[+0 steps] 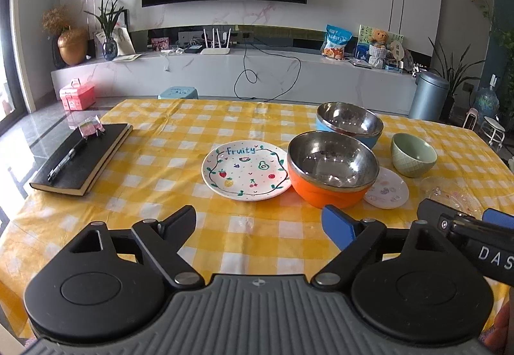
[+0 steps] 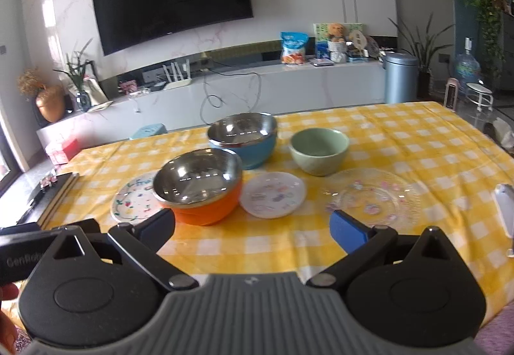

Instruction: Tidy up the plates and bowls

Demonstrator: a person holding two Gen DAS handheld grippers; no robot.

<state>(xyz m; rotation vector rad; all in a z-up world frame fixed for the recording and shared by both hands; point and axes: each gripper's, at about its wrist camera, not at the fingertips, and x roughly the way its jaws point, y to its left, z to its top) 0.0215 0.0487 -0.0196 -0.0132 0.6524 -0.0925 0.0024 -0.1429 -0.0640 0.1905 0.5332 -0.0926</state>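
On the yellow checked tablecloth [image 1: 160,162] lies a white "Fruity" plate [image 1: 245,170] [image 2: 136,202]. Just right of it stands an orange steel-lined bowl [image 1: 332,170] [image 2: 200,191], with a blue steel-lined bowl [image 1: 350,125] [image 2: 245,139] behind. A green ceramic bowl [image 1: 413,154] [image 2: 318,150] stands further right. A small white plate [image 1: 388,189] [image 2: 273,197] lies before it, and a clear glass plate [image 2: 376,199] lies to the right. My left gripper [image 1: 260,223] is open, empty, in front of the Fruity plate. My right gripper [image 2: 253,228] is open, empty, short of the small white plate.
A black notebook [image 1: 82,159] with a pen and a small pink object lies at the table's left. A white object [image 2: 506,210] sits at the right edge. Beyond the table are a TV console, a grey bin [image 1: 427,96] and plants.
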